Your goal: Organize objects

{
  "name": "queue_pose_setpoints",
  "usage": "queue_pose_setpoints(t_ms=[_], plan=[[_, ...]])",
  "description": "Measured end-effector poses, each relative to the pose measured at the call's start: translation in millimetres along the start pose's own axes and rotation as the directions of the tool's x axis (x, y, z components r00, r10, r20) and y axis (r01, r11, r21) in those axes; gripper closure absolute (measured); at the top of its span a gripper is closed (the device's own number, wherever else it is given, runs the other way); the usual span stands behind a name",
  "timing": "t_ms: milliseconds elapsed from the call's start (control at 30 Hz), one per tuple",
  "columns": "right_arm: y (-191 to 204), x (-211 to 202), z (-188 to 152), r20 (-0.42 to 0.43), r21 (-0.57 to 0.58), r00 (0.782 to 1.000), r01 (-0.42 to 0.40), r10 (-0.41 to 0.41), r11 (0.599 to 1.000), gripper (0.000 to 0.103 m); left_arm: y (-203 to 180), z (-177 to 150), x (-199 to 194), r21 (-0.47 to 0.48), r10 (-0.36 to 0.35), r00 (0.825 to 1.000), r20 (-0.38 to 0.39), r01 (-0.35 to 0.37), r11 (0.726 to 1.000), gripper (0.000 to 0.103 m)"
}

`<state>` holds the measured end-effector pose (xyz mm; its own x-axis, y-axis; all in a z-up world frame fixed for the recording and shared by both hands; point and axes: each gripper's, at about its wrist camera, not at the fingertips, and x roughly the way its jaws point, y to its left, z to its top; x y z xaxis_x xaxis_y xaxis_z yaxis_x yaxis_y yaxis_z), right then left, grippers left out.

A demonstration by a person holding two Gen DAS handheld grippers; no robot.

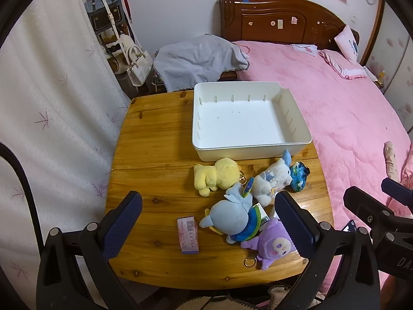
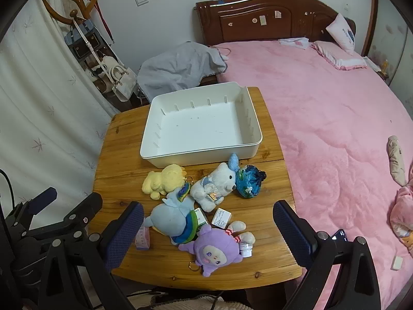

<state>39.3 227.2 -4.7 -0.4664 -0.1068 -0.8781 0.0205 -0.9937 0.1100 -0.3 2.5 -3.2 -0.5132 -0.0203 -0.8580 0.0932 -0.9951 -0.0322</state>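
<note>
Left gripper (image 1: 209, 222) and right gripper (image 2: 207, 228): jaws spread wide, nothing held, both above the table (image 1: 144, 170). Toys clustered on the table's near half: yellow plush (image 1: 218, 175), white plush (image 2: 214, 184), blue plush (image 1: 229, 219), purple plush (image 2: 214, 250). White tray (image 1: 247, 149) behind them, empty.

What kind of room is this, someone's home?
Most likely a home bedroom: a bed with a pink cover and wooden headboard, handbags on a coat rack, and plush toys on a small wooden table.
</note>
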Motion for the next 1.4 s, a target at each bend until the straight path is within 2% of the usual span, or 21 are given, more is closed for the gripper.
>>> queue_pose_setpoints(t_ms=[467,867,1400], plan=[[1.3,-0.9,0.2,0.005,0.032,1.0,0.002,-0.002,0.999,0.002,-2.0,-4.9,4.7,-0.022,-0.011,1.0,-0.004,0.011,1.0,0.001],[3.7,-0.2,0.0,0.006,0.035,1.0,0.002,-0.002,0.999,0.002,4.8,-4.0,9.7,-0.028,-0.06,0.998,-0.03,0.059,0.998,0.001],[6.6,-0.6,-1.3,0.01,0.033,1.0,0.001,-0.001,0.999,0.002,9.6,-0.2,6.3,-0.042,-0.057,0.998,-0.039,0.056,0.998,0.002]])
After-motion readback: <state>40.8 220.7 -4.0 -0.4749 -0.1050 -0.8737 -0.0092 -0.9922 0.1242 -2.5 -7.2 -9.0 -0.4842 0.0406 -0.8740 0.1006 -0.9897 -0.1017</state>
